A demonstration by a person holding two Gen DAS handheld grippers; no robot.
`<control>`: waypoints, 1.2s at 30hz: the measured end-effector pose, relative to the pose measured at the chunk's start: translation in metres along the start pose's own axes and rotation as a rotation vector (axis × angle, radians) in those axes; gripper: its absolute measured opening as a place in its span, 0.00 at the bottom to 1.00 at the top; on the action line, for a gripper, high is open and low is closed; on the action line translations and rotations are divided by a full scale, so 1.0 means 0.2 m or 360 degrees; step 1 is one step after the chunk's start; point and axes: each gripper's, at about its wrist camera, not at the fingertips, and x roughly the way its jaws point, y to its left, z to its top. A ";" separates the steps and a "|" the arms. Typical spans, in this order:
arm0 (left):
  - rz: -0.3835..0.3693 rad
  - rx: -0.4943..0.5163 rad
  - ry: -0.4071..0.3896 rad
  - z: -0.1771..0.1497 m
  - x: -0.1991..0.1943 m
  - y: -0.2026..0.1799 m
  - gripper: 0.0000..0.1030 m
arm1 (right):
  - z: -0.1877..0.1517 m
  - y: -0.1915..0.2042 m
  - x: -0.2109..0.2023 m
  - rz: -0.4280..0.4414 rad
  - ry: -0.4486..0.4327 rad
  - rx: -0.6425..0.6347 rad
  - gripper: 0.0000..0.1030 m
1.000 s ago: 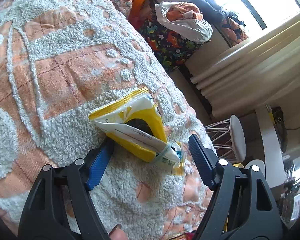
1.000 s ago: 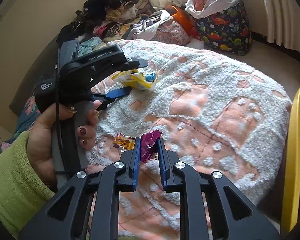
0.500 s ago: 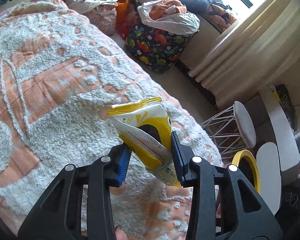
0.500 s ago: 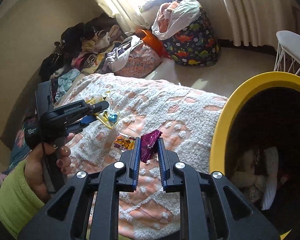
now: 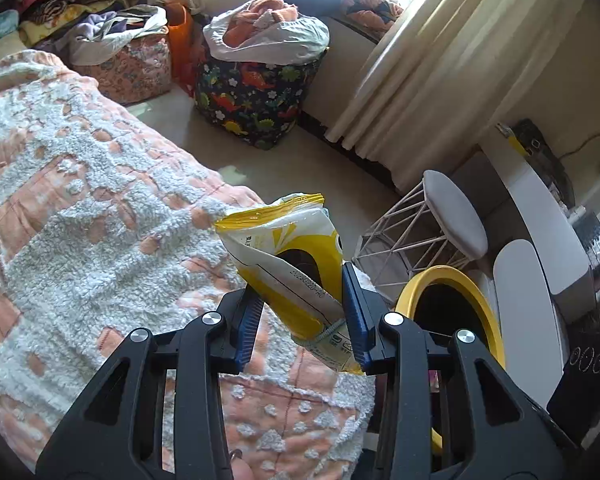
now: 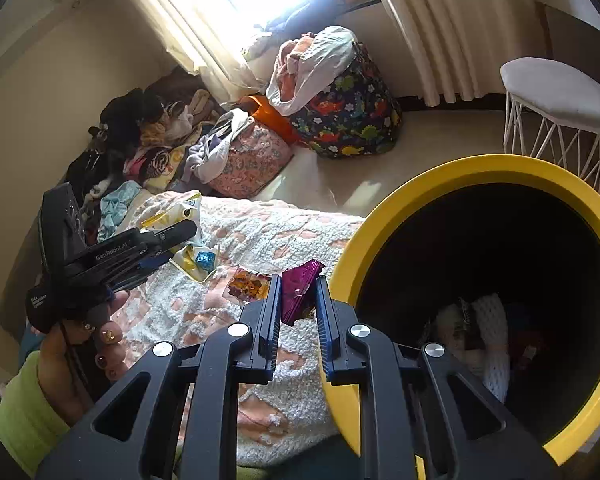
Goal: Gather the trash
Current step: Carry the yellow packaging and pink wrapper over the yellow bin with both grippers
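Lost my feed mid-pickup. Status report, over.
Left gripper shut on yellow packet. Right gripper shut on purple wrapper. Yellow bin beside bed, open, nothing blocking.

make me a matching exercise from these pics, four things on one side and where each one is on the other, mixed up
Things:
1. yellow packet
2. purple wrapper
3. orange wrapper
4. white stool

Places:
A. lying loose on the blanket
B. held in the right gripper
C. standing on the floor near the curtain
D. held in the left gripper

Pairs: 1-D, 2-B, 3-A, 4-C
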 end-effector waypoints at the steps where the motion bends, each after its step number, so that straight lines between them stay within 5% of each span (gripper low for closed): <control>1: -0.0005 0.0014 -0.0001 0.00 0.00 -0.02 0.29 | 0.00 -0.02 -0.02 -0.0007 -0.0013 0.0005 0.16; 36: -0.0219 0.0490 0.0179 -0.32 0.12 -0.73 0.30 | -0.02 -0.57 -0.44 -0.0386 -0.0316 0.0299 0.16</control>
